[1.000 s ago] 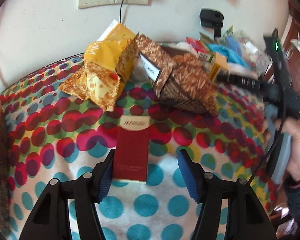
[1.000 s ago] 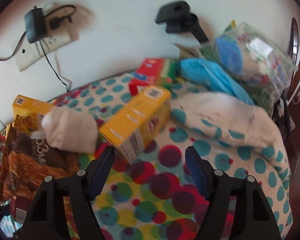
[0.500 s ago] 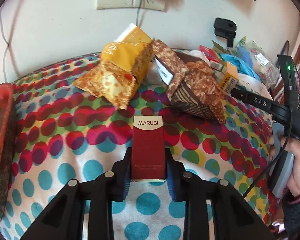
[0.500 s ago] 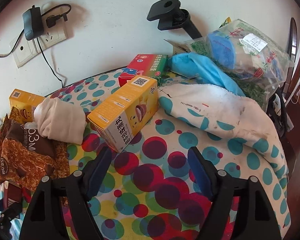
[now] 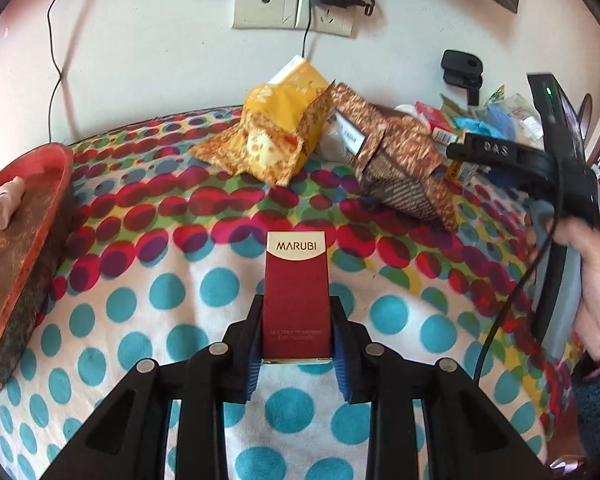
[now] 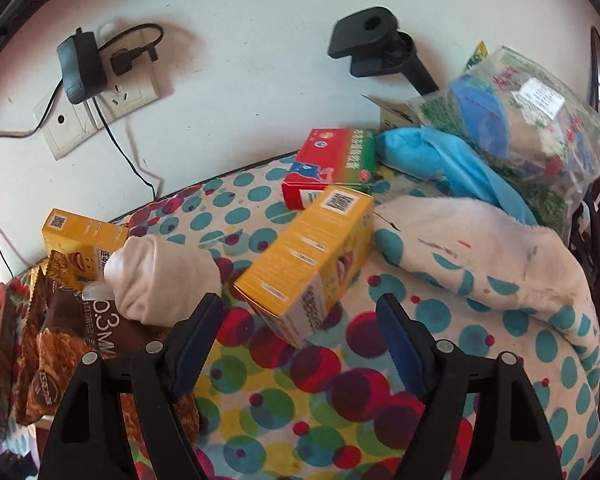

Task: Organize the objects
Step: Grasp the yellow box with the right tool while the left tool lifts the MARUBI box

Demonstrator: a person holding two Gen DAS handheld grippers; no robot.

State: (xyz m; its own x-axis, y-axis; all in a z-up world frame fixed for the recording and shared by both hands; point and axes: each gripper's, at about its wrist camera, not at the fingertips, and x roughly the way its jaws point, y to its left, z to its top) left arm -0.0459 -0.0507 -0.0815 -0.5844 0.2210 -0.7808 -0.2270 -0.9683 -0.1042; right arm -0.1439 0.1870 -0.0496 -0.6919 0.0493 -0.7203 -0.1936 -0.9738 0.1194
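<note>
My left gripper [image 5: 296, 320] is shut on a dark red MARUBI box [image 5: 296, 280] and holds it just above the polka-dot blanket [image 5: 140, 280]. My right gripper [image 6: 300, 320] is open and empty; a tilted yellow box [image 6: 312, 256] lies just ahead between its fingers. A rolled white cloth [image 6: 164, 280] lies to its left, beside a brown snack bag [image 6: 60, 360]. The right gripper also shows at the right of the left wrist view [image 5: 556, 176].
A yellow snack bag [image 5: 276, 136] and a brown snack bag [image 5: 400, 168] lie near the wall. A red tray [image 5: 20, 240] sits at the left. A red-green box [image 6: 332, 164], blue cloth [image 6: 452, 168], a plastic bag [image 6: 520, 120] and a folded blanket [image 6: 480, 248] crowd the right.
My left gripper closed on the red box and lifted it slightly. My right gripper moved closer to the yellow box.
</note>
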